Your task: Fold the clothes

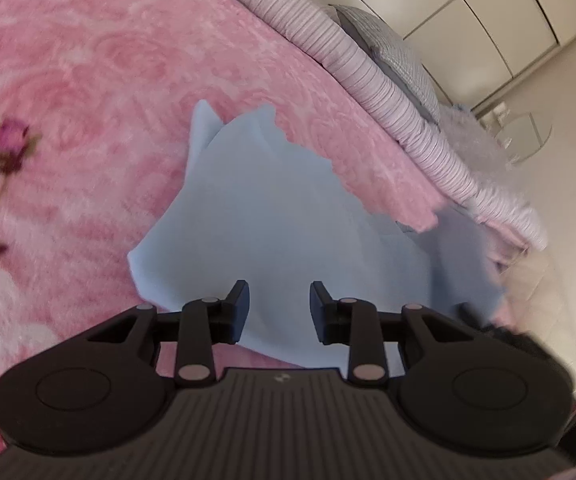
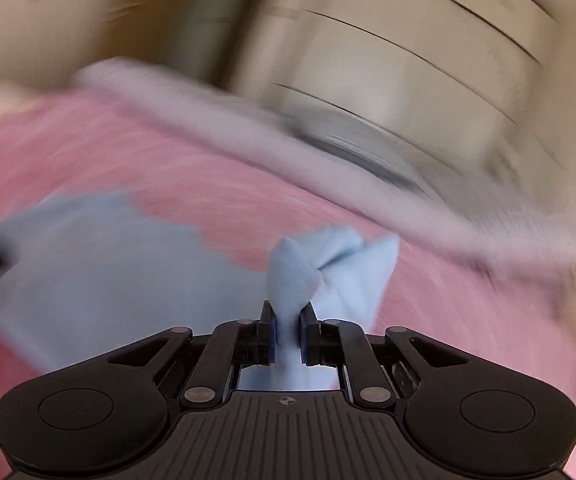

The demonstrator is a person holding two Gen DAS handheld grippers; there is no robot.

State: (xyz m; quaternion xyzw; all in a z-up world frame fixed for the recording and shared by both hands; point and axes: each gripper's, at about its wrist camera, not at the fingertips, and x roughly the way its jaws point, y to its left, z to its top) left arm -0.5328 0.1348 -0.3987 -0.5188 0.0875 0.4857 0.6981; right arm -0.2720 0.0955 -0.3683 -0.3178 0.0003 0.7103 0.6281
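A light blue garment (image 1: 271, 216) lies crumpled on a pink floral blanket (image 1: 87, 80) that covers a bed. My left gripper (image 1: 279, 300) hovers just over the near part of the garment, its jaws apart and empty. In the right wrist view, my right gripper (image 2: 288, 312) is shut on a bunched corner of the blue garment (image 2: 308, 268), which sticks up between the fingers. The remainder of the garment (image 2: 87, 248) spreads to the left on the blanket (image 2: 448, 280). That view is blurred by motion.
A striped pink bed edge (image 1: 368, 68) and a grey pillow (image 1: 392, 52) run along the far side. Cream wardrobe doors (image 1: 488, 12) and pale floor (image 1: 560, 200) lie beyond the bed. A dark object (image 1: 516, 340) shows at the right, by the garment's edge.
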